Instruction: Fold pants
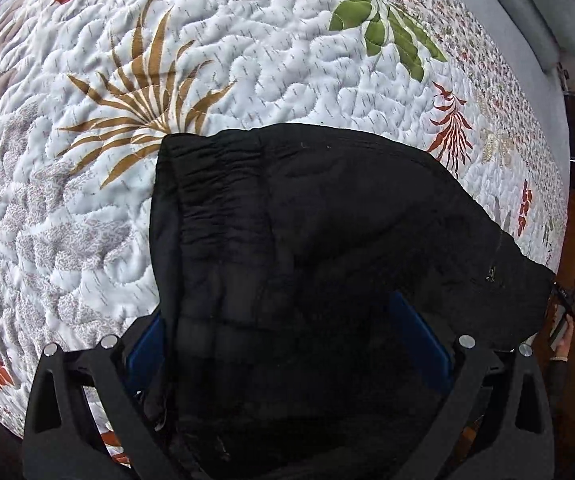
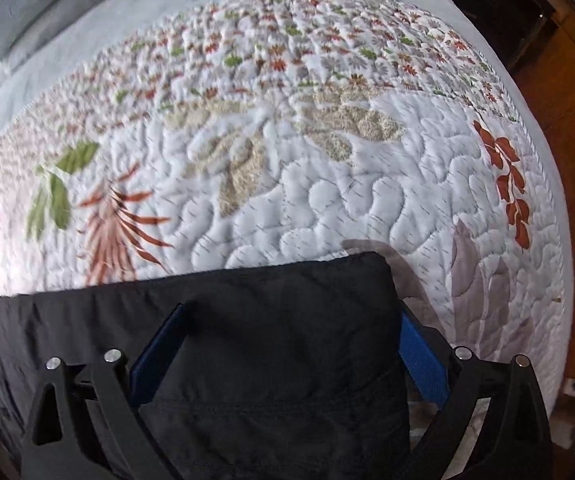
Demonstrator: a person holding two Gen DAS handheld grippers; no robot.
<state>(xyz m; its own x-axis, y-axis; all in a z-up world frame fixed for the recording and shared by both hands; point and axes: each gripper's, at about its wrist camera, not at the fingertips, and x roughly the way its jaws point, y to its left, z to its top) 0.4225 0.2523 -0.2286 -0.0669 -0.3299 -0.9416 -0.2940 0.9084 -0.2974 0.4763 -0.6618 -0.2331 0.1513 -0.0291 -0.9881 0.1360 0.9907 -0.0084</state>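
- While black pants [image 1: 307, 240] drape between its blue pads, the left claw [image 1: 287, 340] stands spread wide, fabric filling the gap; whether it grips, I cannot tell.
- Spread likewise, the right claw [image 2: 287, 340] has a folded corner of the pants [image 2: 267, 340] lying between its pads.
- Only the left view shows the gathered elastic waistband [image 1: 191, 184], at far left.
- Only the right view shows a straight far edge.
- Dark, creased cloth lies on the bed's floral quilt [image 1: 247, 60].

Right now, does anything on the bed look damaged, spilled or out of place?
Nothing stands out. The black pants lie on the floral quilt, draped over both hand-held grippers, left and right. I see no tear, stain or spill. The right view is slightly blurred.
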